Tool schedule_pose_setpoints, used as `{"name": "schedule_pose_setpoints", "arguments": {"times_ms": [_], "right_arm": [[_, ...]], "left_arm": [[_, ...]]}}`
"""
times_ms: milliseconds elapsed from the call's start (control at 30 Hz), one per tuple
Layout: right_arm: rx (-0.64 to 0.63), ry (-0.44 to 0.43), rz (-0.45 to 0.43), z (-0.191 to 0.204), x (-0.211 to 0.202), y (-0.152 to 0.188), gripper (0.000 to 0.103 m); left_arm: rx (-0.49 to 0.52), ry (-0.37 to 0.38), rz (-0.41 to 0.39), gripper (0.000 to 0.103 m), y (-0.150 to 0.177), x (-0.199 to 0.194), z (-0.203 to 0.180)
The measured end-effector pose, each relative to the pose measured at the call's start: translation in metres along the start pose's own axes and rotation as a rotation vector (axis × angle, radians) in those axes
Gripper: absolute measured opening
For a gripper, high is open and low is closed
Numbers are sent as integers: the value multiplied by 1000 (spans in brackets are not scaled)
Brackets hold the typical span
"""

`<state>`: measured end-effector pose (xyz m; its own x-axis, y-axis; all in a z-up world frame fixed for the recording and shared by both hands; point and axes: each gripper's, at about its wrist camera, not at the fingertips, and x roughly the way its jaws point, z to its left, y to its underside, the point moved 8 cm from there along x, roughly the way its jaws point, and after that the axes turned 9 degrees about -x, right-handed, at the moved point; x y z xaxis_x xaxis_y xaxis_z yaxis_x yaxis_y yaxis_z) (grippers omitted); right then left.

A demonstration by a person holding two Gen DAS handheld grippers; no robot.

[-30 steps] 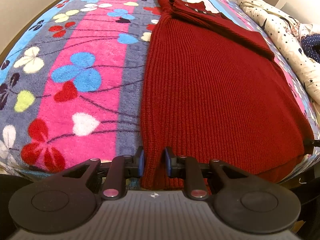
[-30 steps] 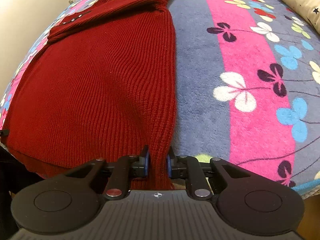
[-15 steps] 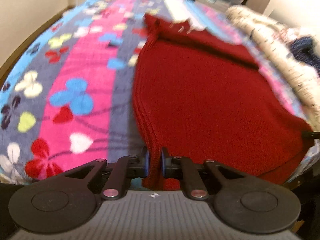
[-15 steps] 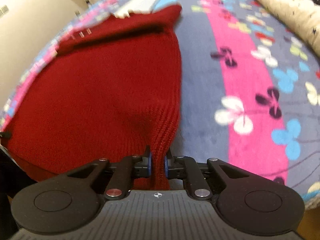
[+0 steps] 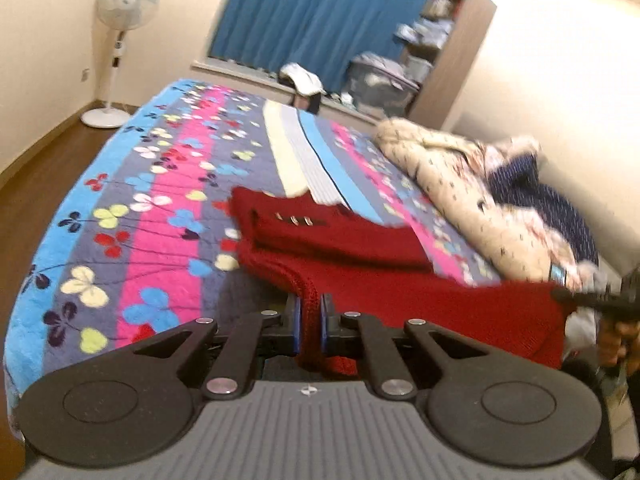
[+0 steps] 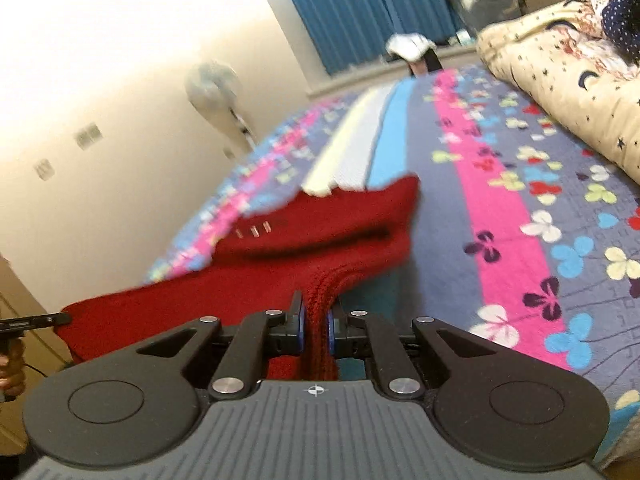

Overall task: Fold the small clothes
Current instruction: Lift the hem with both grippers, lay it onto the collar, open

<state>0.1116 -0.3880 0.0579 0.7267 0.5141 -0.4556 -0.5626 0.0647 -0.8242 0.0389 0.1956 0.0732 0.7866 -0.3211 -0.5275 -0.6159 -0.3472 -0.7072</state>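
Note:
A dark red knit sweater [image 5: 336,236] lies on the flowered bedspread [image 5: 160,216], its sleeves folded across the far end. My left gripper [image 5: 309,320] is shut on the sweater's near left hem corner and holds it raised above the bed. My right gripper [image 6: 316,324] is shut on the near right hem corner of the sweater [image 6: 320,236], also raised. The hem stretches between the two grippers in the air. The right gripper shows at the right edge of the left wrist view [image 5: 616,300].
A cream star-print duvet [image 5: 460,184] and dark blue clothes [image 5: 536,188] are piled along the bed's right side. A standing fan [image 5: 120,40] is on the floor far left. Blue curtains [image 5: 320,12] and storage boxes [image 5: 380,84] are behind the bed.
Both grippers have lifted the sweater's hem up off the bed and tilted upward. The near half of the sweater now hangs in the air; the room's far end has come into view.

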Motion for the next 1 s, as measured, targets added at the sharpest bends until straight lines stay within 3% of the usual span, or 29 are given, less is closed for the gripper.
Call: {"name": "schedule_pose_setpoints", "arguments": {"times_ms": [233,433,600,667,767,833,867,1000], "right_arm": [[155,47,44,-45,65,-8,10],[244,109,90,-87,157,-47,10],[316,207,125,-124,233,-36,12],[355,276,220,-136,256,-20,15],[355,281,154,-138,261,-35,17],[355,323,111,-144,255,-40,28],[362,352,85,-149,249,-43,28],[424,377,26,-172,233,-45,28]], "left_arm": [[-79,-110,83,9,-43,80,37],[-55,-195,135,9,-98,192,71],[-132,-258,234,13,-100,268,108],[-136,-273,253,16,-98,277,112],[-141,-252,208,20,-105,273,110],[-161,-256,142,24,-115,263,113],[-180,-250,126,24,-117,258,116],[-222,-251,126,33,-117,244,127]]}}
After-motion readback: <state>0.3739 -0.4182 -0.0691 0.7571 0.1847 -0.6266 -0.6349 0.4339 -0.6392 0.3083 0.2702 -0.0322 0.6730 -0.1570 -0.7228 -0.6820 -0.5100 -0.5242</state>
